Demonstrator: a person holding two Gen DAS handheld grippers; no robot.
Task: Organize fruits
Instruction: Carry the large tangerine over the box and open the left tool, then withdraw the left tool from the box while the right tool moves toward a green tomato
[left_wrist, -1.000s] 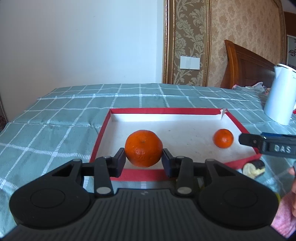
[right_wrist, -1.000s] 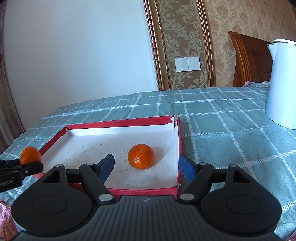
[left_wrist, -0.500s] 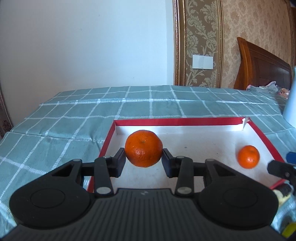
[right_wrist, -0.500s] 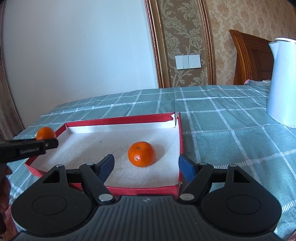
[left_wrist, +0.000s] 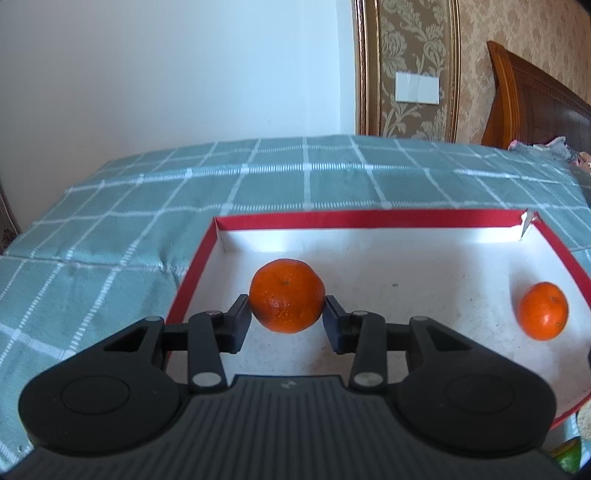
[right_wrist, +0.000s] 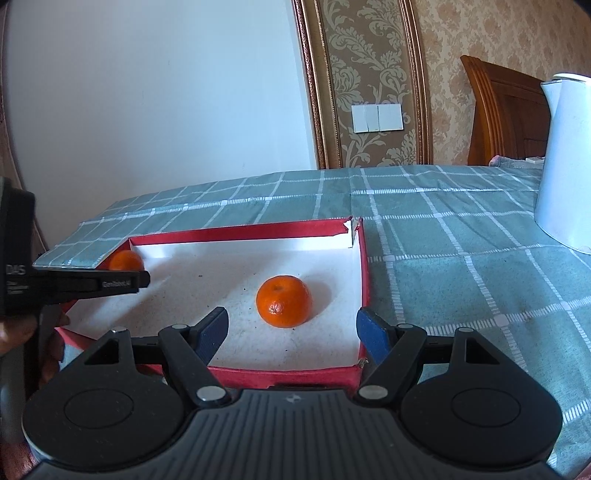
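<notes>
The left gripper (left_wrist: 287, 320) pinches a mandarin (left_wrist: 287, 295) between its two pads, holding it above the left part of the red-edged tray (left_wrist: 369, 218), near the left wall. A second mandarin (right_wrist: 283, 301) lies on the tray floor close to the right wall. The right gripper (right_wrist: 291, 330) has its fingers spread wide, with nothing between them. The fruit is probably light and a little soft, with thin skin; a gentle hold across its widest middle should be enough.

Checked teal tablecloth (right_wrist: 461, 229) (white grid) bears red-rimmed tray (right_wrist: 258, 230), white kettle (right_wrist: 565, 166).
</notes>
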